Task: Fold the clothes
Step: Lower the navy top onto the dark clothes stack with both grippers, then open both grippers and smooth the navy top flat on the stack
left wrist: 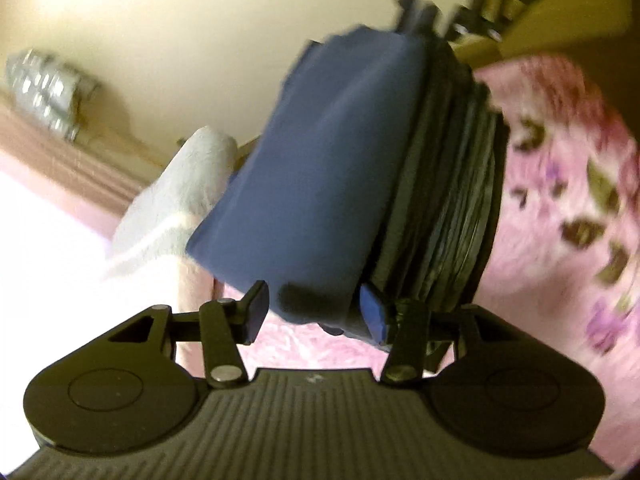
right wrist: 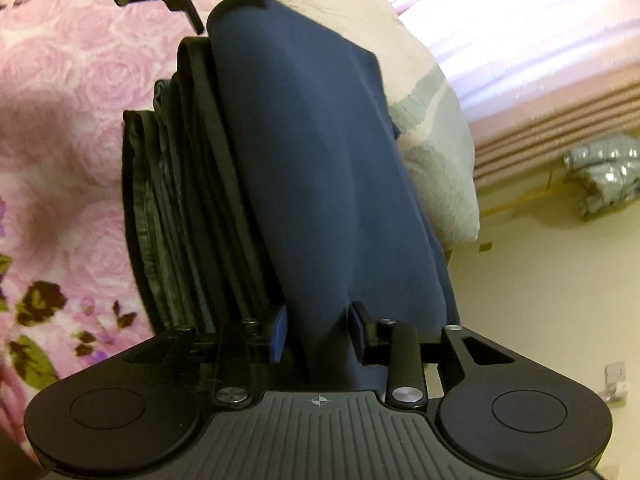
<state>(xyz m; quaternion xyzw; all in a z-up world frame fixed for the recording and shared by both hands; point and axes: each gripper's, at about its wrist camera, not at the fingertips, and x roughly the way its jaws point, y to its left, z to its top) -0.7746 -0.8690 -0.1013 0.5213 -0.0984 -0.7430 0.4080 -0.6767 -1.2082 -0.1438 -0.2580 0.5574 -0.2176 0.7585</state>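
The folded navy garment (right wrist: 320, 168) runs lengthwise from the right gripper (right wrist: 318, 330) to the left gripper (left wrist: 316, 314), each clamping an end.

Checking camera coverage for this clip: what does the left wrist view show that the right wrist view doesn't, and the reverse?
Only the left wrist view shows the right hand-held gripper, blurred, at the far end of the navy cloth. Only the right wrist view shows a small white object on the floor and the left hand-held gripper at the cloth's far end. Both show the navy cloth beside a stack of dark folded clothes, the pink floral blanket, a pale towel and a silver bundle.
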